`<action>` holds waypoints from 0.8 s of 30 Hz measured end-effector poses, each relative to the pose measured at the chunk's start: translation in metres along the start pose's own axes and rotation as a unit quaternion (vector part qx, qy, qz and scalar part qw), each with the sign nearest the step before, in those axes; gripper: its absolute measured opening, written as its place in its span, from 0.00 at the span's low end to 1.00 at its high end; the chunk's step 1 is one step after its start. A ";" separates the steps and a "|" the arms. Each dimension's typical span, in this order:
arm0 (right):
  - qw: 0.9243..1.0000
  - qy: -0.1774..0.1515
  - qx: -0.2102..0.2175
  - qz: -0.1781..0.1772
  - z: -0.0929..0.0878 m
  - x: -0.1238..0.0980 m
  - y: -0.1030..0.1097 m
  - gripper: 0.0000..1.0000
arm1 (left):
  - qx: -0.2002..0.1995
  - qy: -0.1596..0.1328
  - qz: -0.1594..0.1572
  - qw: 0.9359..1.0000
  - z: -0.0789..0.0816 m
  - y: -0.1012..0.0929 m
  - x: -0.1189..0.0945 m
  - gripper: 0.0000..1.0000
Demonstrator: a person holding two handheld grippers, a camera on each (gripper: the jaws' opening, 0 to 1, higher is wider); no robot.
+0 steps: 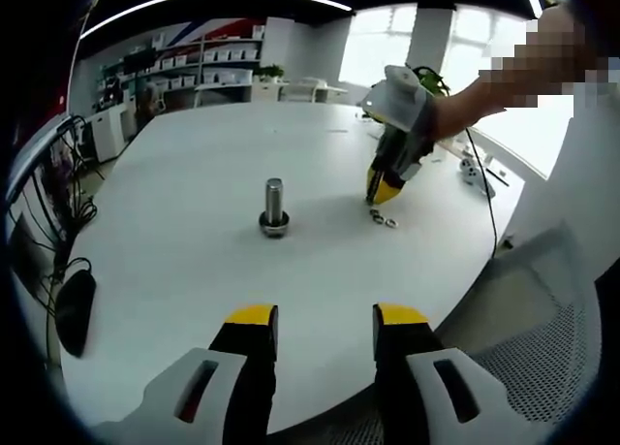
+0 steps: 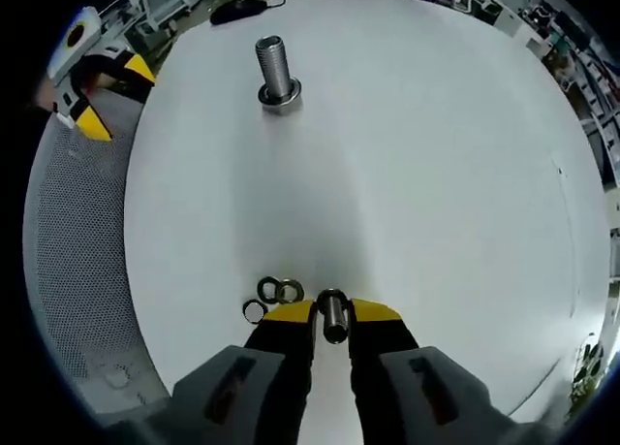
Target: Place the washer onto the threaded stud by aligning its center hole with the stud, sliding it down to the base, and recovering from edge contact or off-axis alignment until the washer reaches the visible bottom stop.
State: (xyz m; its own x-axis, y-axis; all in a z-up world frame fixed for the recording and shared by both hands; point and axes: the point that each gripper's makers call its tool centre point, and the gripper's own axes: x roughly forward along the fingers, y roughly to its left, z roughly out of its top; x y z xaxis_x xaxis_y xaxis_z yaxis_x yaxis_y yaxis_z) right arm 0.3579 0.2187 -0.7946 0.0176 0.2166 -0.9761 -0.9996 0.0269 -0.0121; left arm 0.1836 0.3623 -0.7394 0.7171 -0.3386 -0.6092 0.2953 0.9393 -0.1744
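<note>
1. Left gripper view: the left gripper (image 1: 315,319) hangs low over the near edge of the round white table (image 1: 194,270), its yellow-tipped jaws apart with nothing between them. The threaded stud (image 1: 274,205) stands upright mid-table, with what looks like a ring already sitting round its base. Well to the side of it, the right gripper (image 1: 385,188) has its tip down on the table, with a few loose washers (image 1: 385,217) lying just beside it.

2. Same view, the room: a black computer mouse (image 1: 75,309) lies near the table's edge with cables trailing off. Shelves of white boxes (image 1: 208,62) line the far wall, bright windows (image 1: 426,38) stand behind, and a mesh chair back (image 1: 542,338) sits beside the table.

3. Right gripper view: the right gripper (image 2: 332,314) has its jaws drawn close on a single washer (image 2: 333,316) held on edge, so I'd say it is gripping it. Three spare washers (image 2: 271,295) lie flat on the table (image 2: 436,174) just beside the tip. The stud (image 2: 275,72) is well apart, straight ahead across bare white surface, and the left gripper (image 2: 97,96) waits past the table's edge by the mesh chair (image 2: 68,270).

4. Progress, as I judge it: the pick-up seems done or nearly so. Left to do are the carry to the stud, turning the washer flat, lining its hole up over the thread and sliding it down to the base.
</note>
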 end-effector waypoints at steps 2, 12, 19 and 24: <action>1.000 -0.001 0.001 -0.004 -0.001 0.000 0.000 0.19 | 0.000 0.000 -0.001 1.000 0.000 0.000 0.000 0.37; 1.000 0.001 0.017 -0.009 -0.014 -0.005 0.000 0.23 | 0.000 0.001 0.000 1.000 0.000 0.000 0.000 0.37; 0.999 -0.003 0.034 -0.007 -0.024 -0.008 0.012 0.24 | -0.001 0.000 0.000 1.000 0.000 0.000 0.000 0.37; 0.999 -0.006 0.042 0.003 -0.031 -0.008 0.026 0.25 | 0.001 0.002 0.000 1.000 -0.001 0.000 0.000 0.37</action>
State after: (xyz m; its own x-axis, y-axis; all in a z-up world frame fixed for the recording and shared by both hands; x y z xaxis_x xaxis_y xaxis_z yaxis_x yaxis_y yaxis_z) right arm 0.3308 0.1875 -0.7941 0.0117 0.2296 -0.9732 -0.9942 0.1066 0.0132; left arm 0.1830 0.3620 -0.7400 0.7146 -0.3388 -0.6120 0.2964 0.9391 -0.1737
